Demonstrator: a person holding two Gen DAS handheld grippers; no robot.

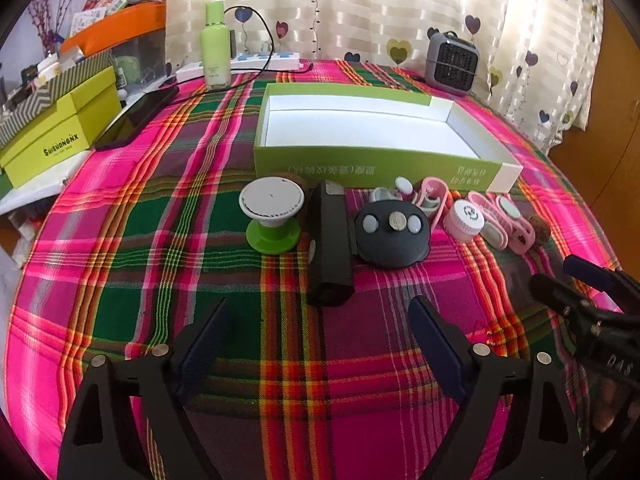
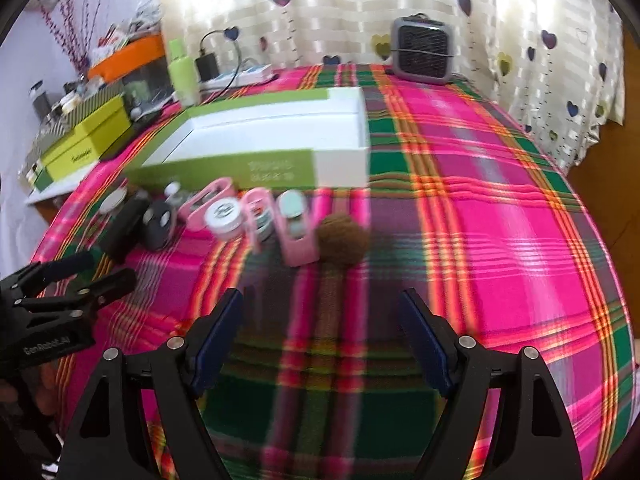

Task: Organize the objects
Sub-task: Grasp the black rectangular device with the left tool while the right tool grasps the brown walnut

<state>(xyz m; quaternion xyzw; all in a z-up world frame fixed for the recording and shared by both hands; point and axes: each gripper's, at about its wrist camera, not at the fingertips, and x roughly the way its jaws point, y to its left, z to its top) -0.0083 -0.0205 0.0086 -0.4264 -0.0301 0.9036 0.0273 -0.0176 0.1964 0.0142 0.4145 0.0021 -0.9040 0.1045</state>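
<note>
Both tools, left tool (image 1: 318, 320) and right tool (image 2: 320, 312), gape empty; grab the black case (image 1: 329, 240) mid-frame first, then drop it in the green box (image 1: 376, 168).

A home room: heart-print curtains (image 1: 400, 8), a plaid-covered surface (image 1: 160, 240), a small heater (image 1: 450, 62) and cluttered storage boxes (image 1: 60, 136).

Green box (image 1: 372, 164) lies empty on the plaid cloth (image 1: 160, 260); just before its near wall, a black case (image 1: 330, 244); left gripper (image 1: 320, 320) gapes nearer still.
</note>
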